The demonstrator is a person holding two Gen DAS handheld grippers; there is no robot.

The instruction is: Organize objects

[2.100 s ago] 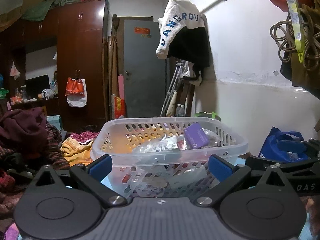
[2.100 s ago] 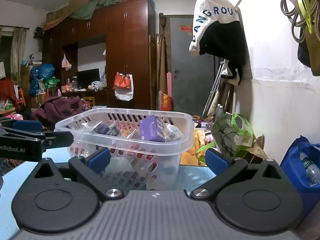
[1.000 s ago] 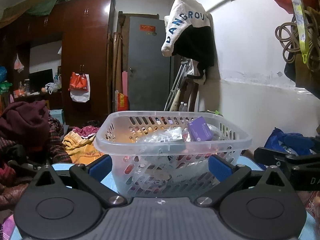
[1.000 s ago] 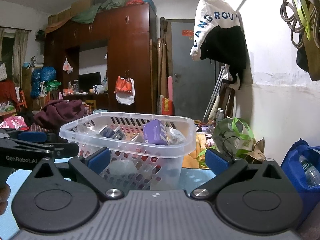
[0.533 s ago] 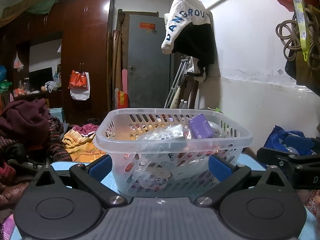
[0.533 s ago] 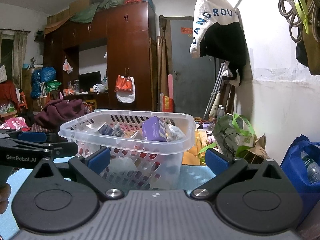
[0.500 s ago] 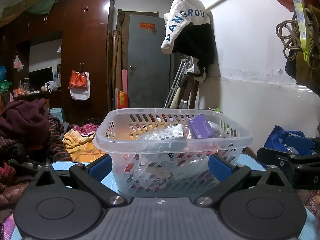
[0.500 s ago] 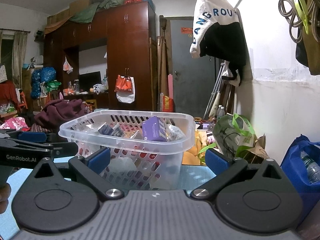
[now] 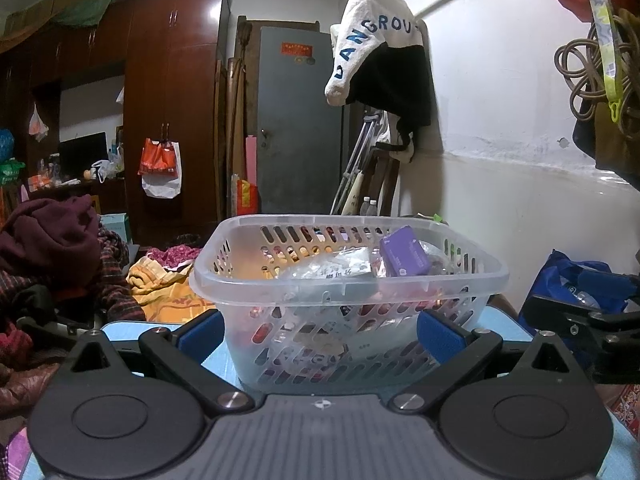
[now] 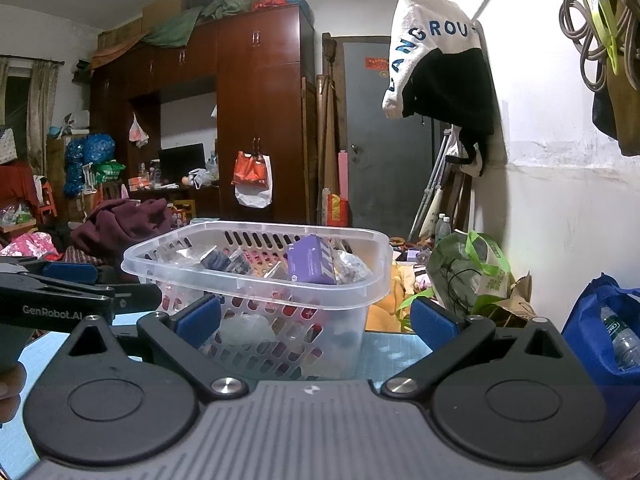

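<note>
Item: a clear slotted plastic basket (image 9: 348,280), set upright on a light blue desk (image 9: 120,330), recorded in both wrist views. Contents: a purple box (image 9: 404,256) propped near the right side of the basket as seen from the left wrist, a crinkled clear packet (image 9: 328,270) beside it, and further small packets lower down, glimpsed through the slots but too indistinct to be named. Left gripper (image 9: 318,330): held wide open just in front of the basket, nothing between its blue pads; the basket's lower wall is framed by the two fingers but contact cannot be confirmed. Right gripper (image 10: 316,316): likewise spread wide and empty, aimed at the basket from the other side, its left finger lying across the basket's near corner in the picture. The left gripper is also seen at the left edge of the right wrist view. Loose items on the desk: none are seen outside the basket in either view. Surroundings: a dark wardrobe (image 10: 256,120), a grey door (image 9: 300,124), a hanging garment (image 9: 380,60), a blue bag (image 10: 608,328). Progress: the collecting is judged largely or wholly done, since everything small in view is already in the basket; what remains, if anything, is judged to be moving or squaring the basket itself.
</note>
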